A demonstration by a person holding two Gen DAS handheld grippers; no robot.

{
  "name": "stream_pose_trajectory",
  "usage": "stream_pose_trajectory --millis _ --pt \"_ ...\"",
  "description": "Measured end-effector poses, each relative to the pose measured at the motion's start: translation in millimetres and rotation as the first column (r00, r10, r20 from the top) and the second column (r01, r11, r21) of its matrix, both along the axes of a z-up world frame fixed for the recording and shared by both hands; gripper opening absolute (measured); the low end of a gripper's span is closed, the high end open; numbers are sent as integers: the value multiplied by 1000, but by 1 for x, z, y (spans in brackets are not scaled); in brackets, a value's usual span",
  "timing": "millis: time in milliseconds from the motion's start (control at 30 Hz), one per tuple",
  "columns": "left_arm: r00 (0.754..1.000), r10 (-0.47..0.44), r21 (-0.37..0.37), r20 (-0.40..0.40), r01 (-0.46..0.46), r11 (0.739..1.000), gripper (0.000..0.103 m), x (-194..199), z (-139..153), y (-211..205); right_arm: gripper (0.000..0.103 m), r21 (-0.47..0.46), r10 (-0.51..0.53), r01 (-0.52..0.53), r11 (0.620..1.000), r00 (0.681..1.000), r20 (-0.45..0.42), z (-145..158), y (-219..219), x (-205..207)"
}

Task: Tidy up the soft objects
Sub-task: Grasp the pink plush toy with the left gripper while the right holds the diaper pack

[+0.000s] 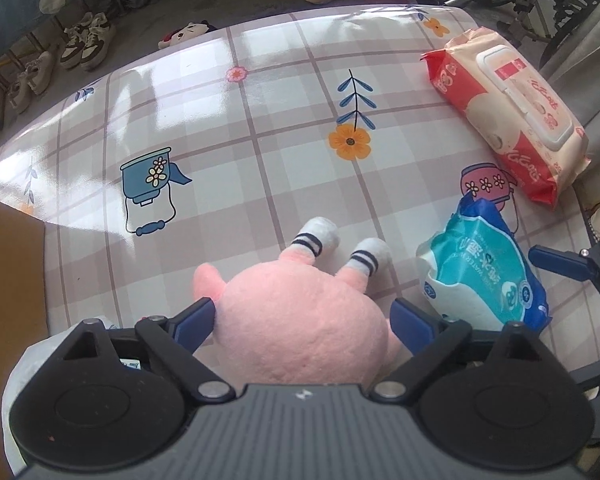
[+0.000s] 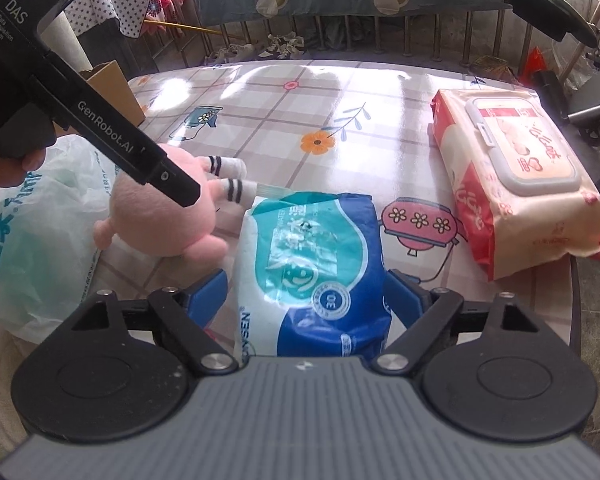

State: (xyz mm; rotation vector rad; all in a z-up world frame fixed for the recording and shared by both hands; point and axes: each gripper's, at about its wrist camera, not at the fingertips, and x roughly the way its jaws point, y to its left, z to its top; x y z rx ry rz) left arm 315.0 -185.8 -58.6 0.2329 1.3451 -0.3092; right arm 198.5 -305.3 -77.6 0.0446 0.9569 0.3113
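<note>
Left gripper (image 1: 304, 312) clamps pink plush (image 1: 300, 320), frame bottom. Right gripper (image 2: 306, 284) grips blue wipes pack (image 2: 312, 264), "30" readable. "GenRobot.AI" upper left on the left gripper's body.

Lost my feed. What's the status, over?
Left claw shut on pink plush toy. Right claw shut on blue wipes pack. Red wipes pack on table, clear of both.

The plush toy (image 1: 300, 320) is pale pink, its feet white with two dark navy bands each. The near wipes pack (image 2: 312, 276) is blue, teal and white. The far right wipes pack (image 2: 516, 184) is red and cream with a white lid. The tablecloth (image 1: 220, 160) is a mauve-and-white check printed with orange flowers, blue leaves and pots. The left bag (image 2: 40, 240) is translucent white with teal lettering.
</note>
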Motion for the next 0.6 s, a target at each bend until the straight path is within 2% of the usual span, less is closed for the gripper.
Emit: stream_pose_trajectory --millis 133,367,467,533,600 --pt "1000 -14 28 7 13 1000 96 0 -7 -3 92 -13 6 -6 1000 1000 -21 -10 4 11" --pt "999 -38 47 36 36 998 95 -6 -7 -7 90 29 14 -13 999 998 -66 -18 0 20" --pt "998 -36 45 55 34 998 93 -9 -6 -6 85 75 15 -7 997 994 -105 -25 -3 21" --pt "997 -40 42 70 37 998 90 -12 -5 -6 77 88 4 5 996 995 -102 -26 -4 20" --pt "996 -40 34 78 37 999 88 -14 -4 -5 75 100 -11 21 995 995 -102 -25 -6 18"
